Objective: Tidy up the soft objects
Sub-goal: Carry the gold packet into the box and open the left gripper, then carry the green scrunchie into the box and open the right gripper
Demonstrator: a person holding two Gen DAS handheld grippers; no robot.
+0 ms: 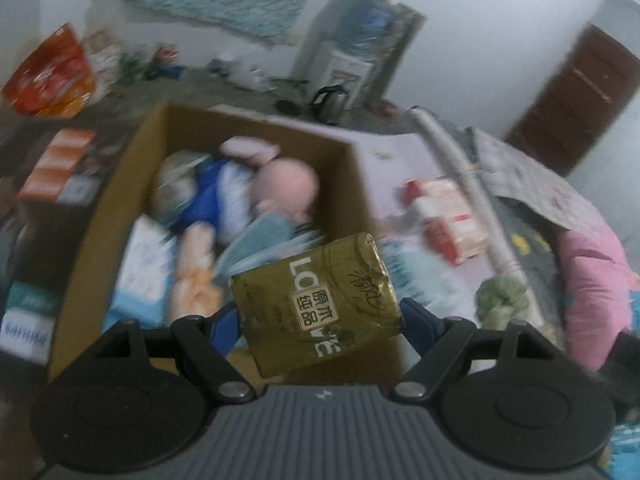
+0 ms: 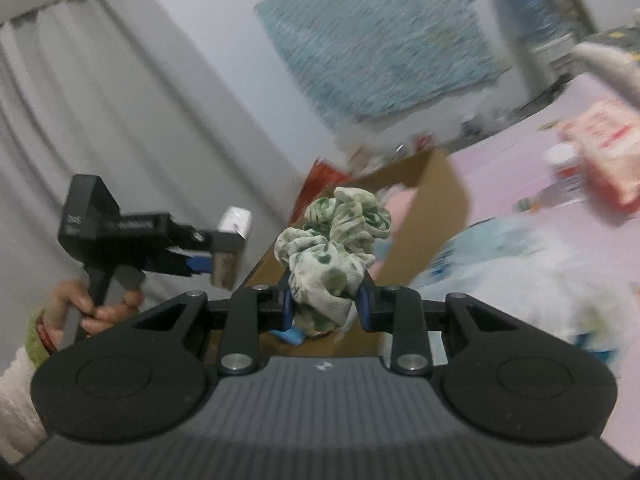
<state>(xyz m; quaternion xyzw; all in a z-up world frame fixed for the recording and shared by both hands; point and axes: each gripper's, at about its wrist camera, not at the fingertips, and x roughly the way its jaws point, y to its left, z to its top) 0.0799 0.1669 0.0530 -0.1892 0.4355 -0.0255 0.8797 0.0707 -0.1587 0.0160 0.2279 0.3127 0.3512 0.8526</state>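
Observation:
My left gripper is shut on a gold tissue pack with white lettering, held above the near right corner of an open cardboard box. In the box lie a pink plush doll in blue clothes and several soft packs. My right gripper is shut on a white and green scrunchie, held near the box's corner. The scrunchie also shows at the right of the left wrist view. The left gripper with the gold pack shows at the left of the right wrist view.
The box stands on a pink sheet. Red and white packs lie right of the box. A pink cushion is at far right. Packs sit left of the box. A kettle stands on the floor behind.

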